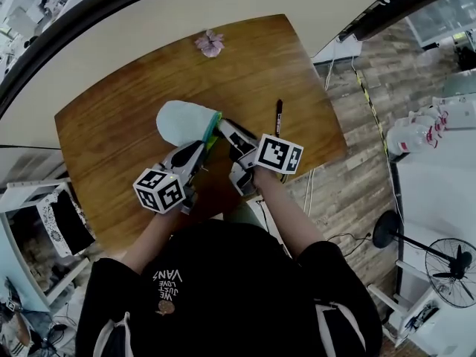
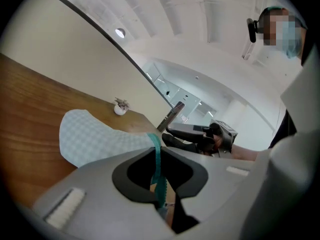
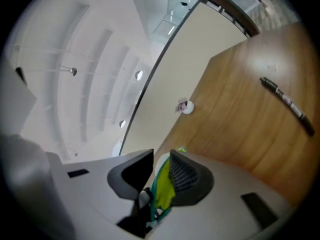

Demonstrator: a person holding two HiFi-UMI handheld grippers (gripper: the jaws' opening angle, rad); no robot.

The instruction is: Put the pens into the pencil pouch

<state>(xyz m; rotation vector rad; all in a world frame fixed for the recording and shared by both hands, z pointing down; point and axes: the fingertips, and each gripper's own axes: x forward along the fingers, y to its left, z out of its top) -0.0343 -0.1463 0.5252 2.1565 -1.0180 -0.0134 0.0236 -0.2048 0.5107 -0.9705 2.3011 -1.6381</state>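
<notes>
Left gripper [image 2: 159,174] pinches the pouch's [image 1: 182,121] teal zip edge, jaws narrow. Right gripper [image 3: 161,179] grips the opposite lip, yellow lining between its jaws. Pouch lies mid-table [image 1: 119,125]. One pen [image 1: 278,117] lies to its right, print unreadable. Shirt [image 1: 223,296] reads "VANS", upside down.

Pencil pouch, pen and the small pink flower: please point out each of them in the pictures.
pencil pouch [image 1: 178,123], head view, on its pale fabric body.
pen [image 1: 278,117], head view, on the middle of its barrel.
pink flower [image 1: 210,43], head view, on its petals.
</notes>
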